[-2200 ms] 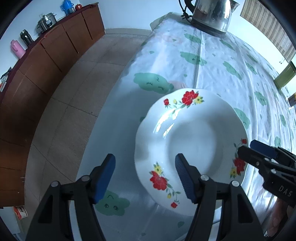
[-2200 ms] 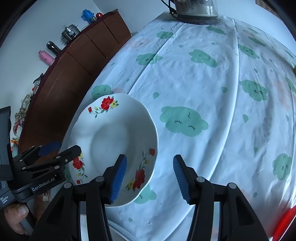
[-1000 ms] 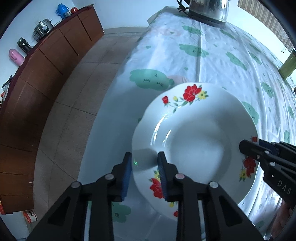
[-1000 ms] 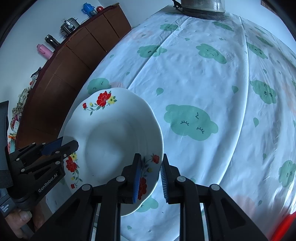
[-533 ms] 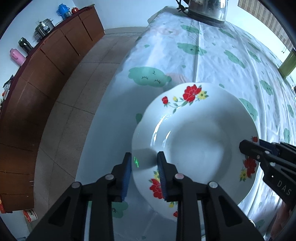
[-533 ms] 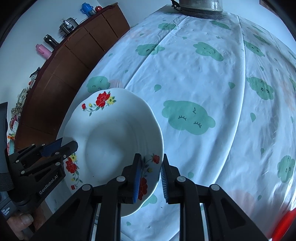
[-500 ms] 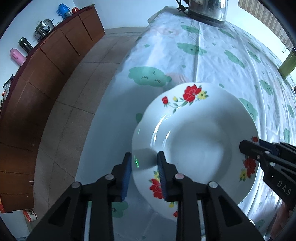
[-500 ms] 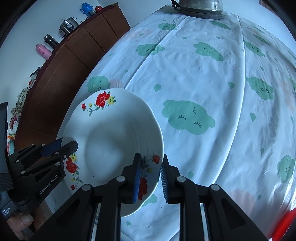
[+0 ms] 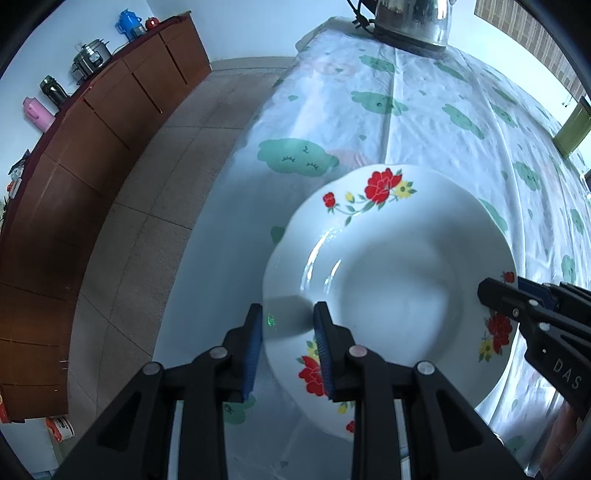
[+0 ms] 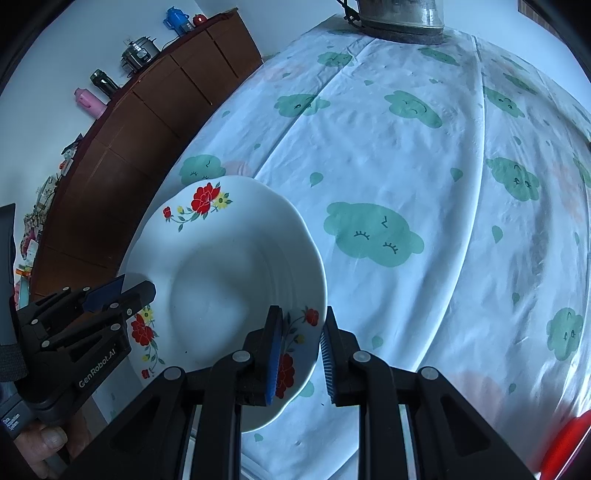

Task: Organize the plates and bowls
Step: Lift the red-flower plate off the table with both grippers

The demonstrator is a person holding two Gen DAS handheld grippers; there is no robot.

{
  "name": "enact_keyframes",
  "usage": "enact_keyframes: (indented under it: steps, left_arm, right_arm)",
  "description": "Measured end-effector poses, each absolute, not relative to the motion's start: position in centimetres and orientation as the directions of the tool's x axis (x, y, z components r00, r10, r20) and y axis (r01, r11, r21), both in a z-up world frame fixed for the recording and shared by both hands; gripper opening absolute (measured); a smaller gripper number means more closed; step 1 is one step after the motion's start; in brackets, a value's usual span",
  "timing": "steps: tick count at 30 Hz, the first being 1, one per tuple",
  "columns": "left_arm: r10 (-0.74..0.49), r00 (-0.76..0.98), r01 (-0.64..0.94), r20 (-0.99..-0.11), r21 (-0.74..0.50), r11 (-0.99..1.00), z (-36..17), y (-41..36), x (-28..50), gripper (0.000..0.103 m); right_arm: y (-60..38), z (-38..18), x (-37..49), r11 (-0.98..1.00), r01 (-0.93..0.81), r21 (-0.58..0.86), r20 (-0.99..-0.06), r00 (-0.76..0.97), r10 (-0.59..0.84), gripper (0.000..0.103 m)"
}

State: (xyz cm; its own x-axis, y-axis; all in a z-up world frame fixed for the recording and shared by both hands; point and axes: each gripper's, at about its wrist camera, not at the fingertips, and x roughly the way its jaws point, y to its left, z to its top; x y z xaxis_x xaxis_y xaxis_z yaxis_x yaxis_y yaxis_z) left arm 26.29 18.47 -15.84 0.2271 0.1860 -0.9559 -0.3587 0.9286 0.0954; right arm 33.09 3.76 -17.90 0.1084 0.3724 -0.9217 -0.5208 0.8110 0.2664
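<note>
Cloud-print tablecloth, kettle at far end | plate near edge opposite kettle | left gripper, right gripper both clamped on rim | lift level, matched height, no twisting

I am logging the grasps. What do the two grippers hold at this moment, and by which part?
Both hold the flowered plate by its rim: left gripper on one side, right gripper on the opposite side.
</note>
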Motion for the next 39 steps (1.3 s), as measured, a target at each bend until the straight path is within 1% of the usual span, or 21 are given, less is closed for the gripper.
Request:
enact_keyframes:
  steps: [20, 39]
  left_arm:
    - [0.190, 0.239, -0.356, -0.952, 0.096, 0.929, -14.5, 17.6, 25.4, 0.025]
    - [0.181, 0.260, -0.339, -0.948, 0.086, 0.937, -12.4, 16.3, 22.9, 0.025]
  right_arm:
    - [2.7, -16.6, 32.7, 0.811, -0.522, 0.266, -0.918, 0.119, 0.378, 0.022]
    - [1.0, -15.0, 30.1, 0.814, -0.517, 0.266, -0.915, 0.129, 0.382, 0.022]
